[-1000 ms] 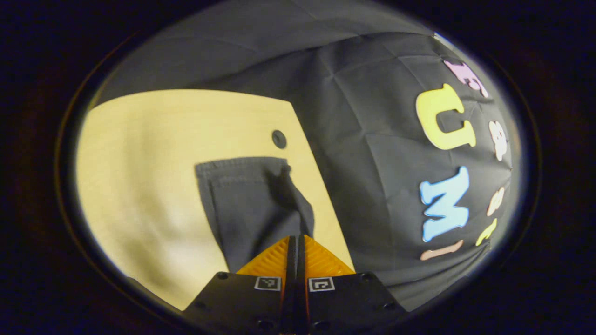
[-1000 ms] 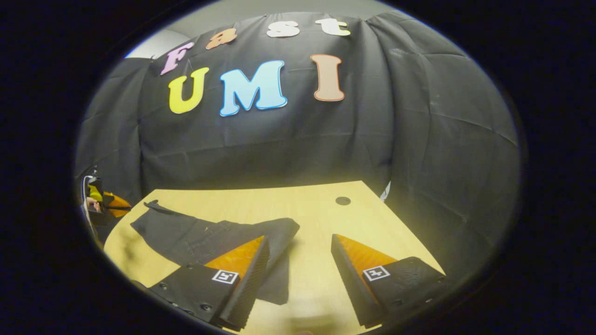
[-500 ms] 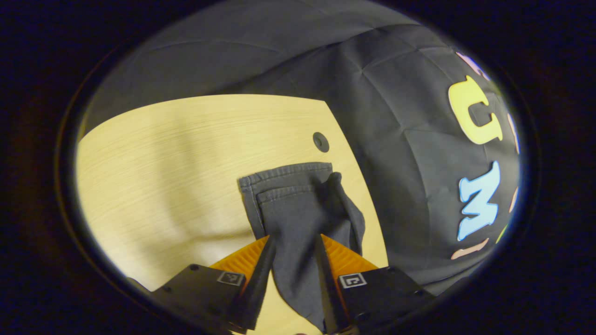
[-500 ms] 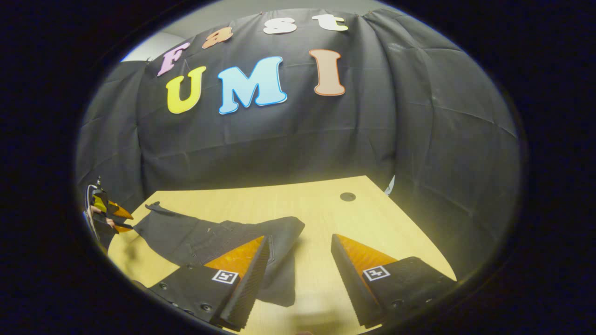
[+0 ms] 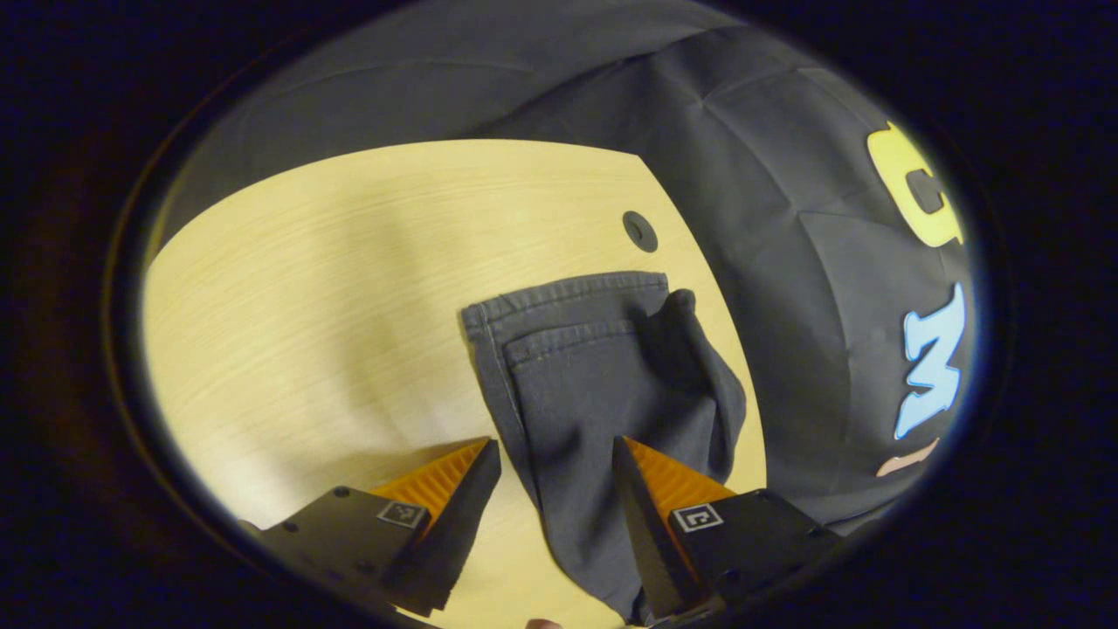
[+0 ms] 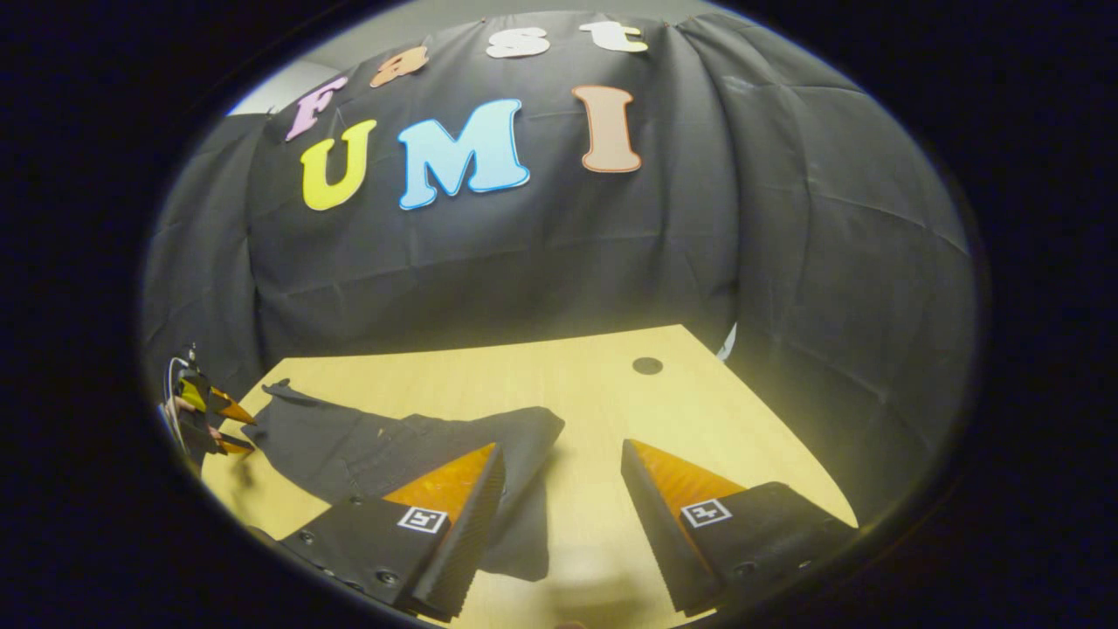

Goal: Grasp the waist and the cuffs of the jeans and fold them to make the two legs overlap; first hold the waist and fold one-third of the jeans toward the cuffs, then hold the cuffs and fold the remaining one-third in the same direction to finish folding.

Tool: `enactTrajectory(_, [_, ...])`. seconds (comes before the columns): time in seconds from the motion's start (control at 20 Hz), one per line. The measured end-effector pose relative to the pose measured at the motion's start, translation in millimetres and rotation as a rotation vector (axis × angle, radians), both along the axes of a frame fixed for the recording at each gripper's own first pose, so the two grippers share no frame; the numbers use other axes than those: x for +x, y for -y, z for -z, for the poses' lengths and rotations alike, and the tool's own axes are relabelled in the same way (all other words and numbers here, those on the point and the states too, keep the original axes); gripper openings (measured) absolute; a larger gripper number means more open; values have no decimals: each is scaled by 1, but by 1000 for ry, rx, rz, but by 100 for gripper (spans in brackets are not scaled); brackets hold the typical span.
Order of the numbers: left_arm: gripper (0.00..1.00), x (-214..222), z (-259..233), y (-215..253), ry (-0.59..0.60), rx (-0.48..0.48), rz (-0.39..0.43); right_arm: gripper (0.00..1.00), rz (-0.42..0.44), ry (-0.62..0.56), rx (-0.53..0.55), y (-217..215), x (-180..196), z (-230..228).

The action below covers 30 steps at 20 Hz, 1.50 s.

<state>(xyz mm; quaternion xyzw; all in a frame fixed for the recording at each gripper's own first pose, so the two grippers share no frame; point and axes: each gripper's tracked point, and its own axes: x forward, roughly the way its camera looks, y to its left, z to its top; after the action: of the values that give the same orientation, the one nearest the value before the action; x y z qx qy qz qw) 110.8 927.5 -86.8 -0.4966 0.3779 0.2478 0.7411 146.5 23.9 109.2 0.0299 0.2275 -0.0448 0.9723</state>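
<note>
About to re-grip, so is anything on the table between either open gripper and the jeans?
Nothing visible is in the way. The left gripper is open right over the jeans, cloth between its fingers. The right gripper is open at the jeans' near end, only bare table ahead.

Dark grey jeans [image 5: 603, 384], pale wood table [image 5: 332, 262]

A recording booth — black cloth wall [image 6: 559, 262] draped behind a pale wooden table [image 6: 699, 411].

Jeans [image 5: 603, 376] flat on table [image 5: 332, 288], near its edge
</note>
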Motion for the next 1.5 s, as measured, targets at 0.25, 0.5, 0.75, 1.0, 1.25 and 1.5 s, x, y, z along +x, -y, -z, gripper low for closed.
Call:
enactTrajectory(0.25, [86,8,1,0,25,-9,8,81,-2,0,-4,-1,1,0])
enactTrajectory(0.5, [66,17,9,-1,86,-65,-16,81,-5,-5,-5,-4,-3,0])
enactTrajectory(0.75, [16,16,18,-6,109,-78,-43,81,-4,-9,-7,-6,-6,-2])
enactTrajectory(1.0, [8,27,-19,0,254,-168,-48,81,-8,-11,-12,-6,-8,-2])
enactTrajectory(1.25, [12,37,-121,46,476,-259,2,81,-20,-9,5,-8,-14,-7])
enactTrajectory(1.5, [8,41,-215,197,636,-219,279,81,-65,41,-7,-6,-26,-22])
